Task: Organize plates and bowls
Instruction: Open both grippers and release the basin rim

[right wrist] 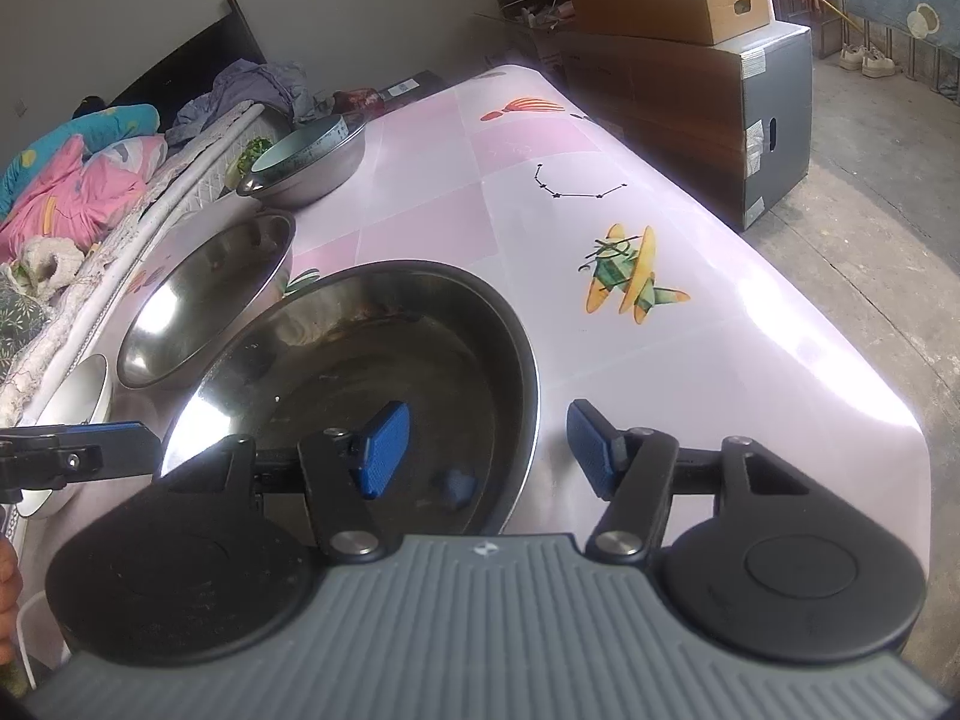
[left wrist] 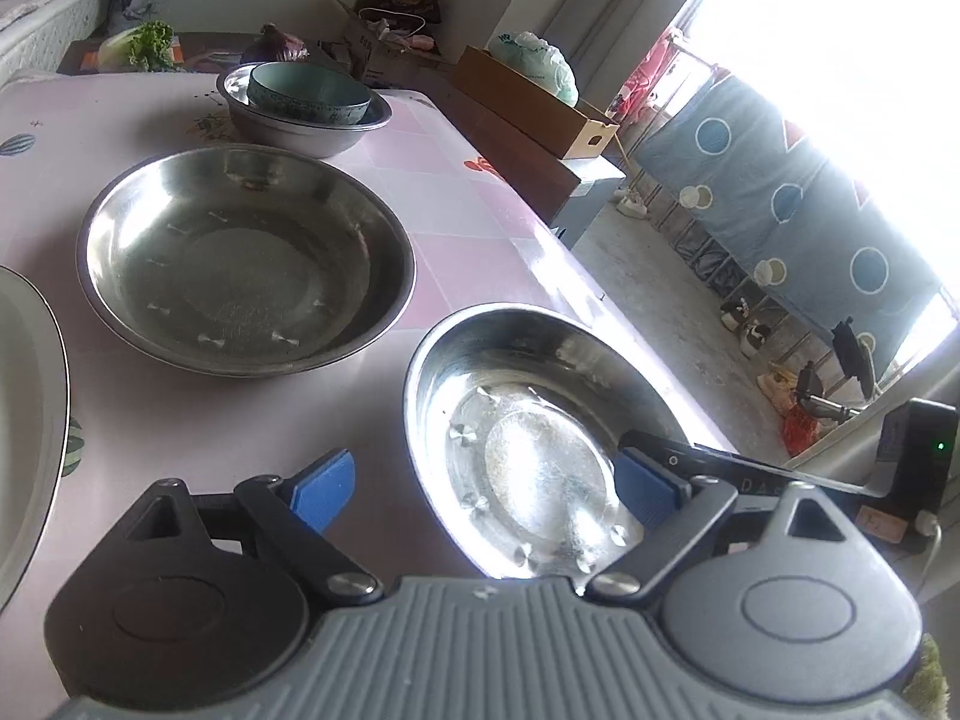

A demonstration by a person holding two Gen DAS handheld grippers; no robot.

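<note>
Both grippers' fingers (left wrist: 321,489) spread, released, straddling upright round steel bowls' (left wrist: 534,438) rims.

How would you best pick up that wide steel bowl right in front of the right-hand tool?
Probably by the bowl's thin near rim, coming from this side: it's too wide to span, and the right gripper's open blue fingers already straddle that edge.

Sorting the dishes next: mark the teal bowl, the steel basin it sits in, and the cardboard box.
teal bowl (left wrist: 309,97), left wrist view, on its outer side wall.
steel basin (left wrist: 288,133), left wrist view, on its front outer wall.
cardboard box (right wrist: 672,15), right wrist view, on its front side.
</note>
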